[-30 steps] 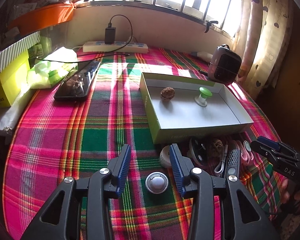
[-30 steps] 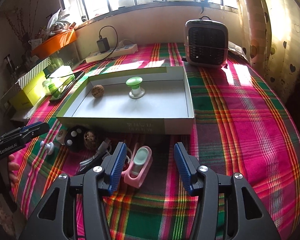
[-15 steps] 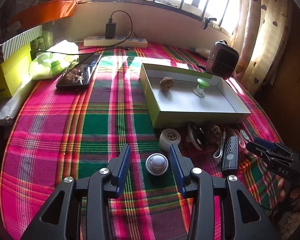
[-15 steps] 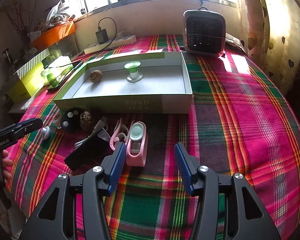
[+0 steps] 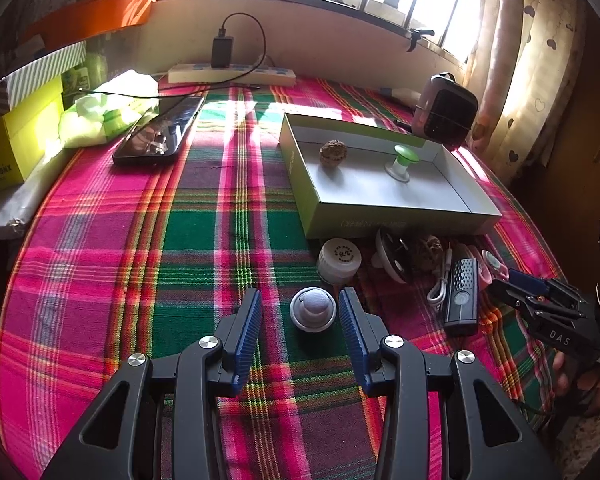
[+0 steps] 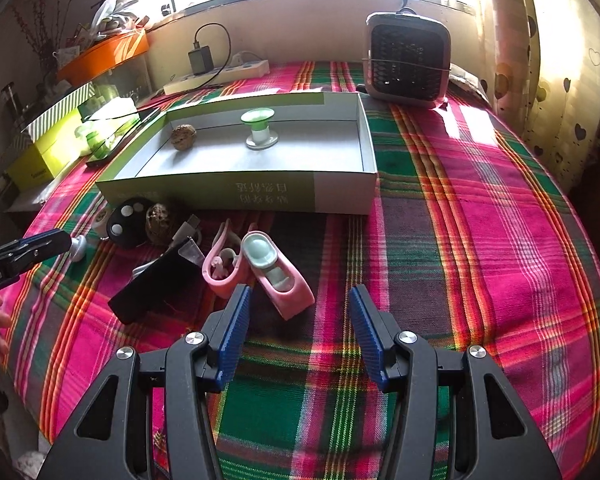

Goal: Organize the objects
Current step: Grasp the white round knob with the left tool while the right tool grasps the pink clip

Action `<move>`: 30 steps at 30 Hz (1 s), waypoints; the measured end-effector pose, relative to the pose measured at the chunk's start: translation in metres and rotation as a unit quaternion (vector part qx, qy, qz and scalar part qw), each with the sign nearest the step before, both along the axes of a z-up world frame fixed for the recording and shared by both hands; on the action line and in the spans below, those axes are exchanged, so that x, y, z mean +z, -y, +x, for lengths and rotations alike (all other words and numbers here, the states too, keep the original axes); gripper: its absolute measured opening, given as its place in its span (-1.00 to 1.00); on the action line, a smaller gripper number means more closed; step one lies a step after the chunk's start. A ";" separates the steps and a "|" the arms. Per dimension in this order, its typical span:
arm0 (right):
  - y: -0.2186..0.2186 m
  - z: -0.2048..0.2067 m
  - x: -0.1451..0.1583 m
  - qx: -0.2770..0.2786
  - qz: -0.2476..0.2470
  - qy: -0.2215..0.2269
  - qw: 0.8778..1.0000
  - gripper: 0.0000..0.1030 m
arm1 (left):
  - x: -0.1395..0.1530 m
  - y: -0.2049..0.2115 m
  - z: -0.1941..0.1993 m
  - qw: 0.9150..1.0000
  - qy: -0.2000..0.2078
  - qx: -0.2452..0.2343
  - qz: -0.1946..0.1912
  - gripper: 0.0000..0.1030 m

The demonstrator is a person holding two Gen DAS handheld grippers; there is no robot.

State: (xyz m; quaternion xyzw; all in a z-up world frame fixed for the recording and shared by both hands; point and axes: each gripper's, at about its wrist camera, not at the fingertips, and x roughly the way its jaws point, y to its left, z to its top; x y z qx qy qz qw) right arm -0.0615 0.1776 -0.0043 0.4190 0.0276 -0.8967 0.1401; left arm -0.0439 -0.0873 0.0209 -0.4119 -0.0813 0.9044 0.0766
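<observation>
Between the spread left tongs (image 5: pixel 300 312) sits a white knob (image 5: pixel 313 309) (untouched); right tongs (image 6: pixel 296 312) gape empty.

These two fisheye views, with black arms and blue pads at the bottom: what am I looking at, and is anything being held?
No robot here: a person holds a two-finger gripper in each hand, and each gripper has a camera looking along its fingers. One view is from the left gripper, the other from the right gripper; each also shows the other gripper at its edge.

A plaid cloth covers the surface. On it stands an open box containing a walnut and a green knob. In front of the box lie loose things: a white knob, a white cap, a black remote and a pink case.

Nothing is held. Both grippers are open; the white knob sits between the left one's pads, untouched, and the pink case lies just ahead of the right one.
</observation>
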 end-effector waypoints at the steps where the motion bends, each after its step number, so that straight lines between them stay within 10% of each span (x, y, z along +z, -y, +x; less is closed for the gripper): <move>1: 0.001 -0.001 0.000 0.002 0.003 -0.001 1.000 0.00 | -0.001 0.000 0.000 1.000 0.001 0.001 0.000 -0.25; 30: 0.005 -0.005 -0.002 0.006 0.029 -0.012 0.999 -0.11 | -0.010 -0.012 -0.009 1.000 0.008 0.002 -0.021 -0.26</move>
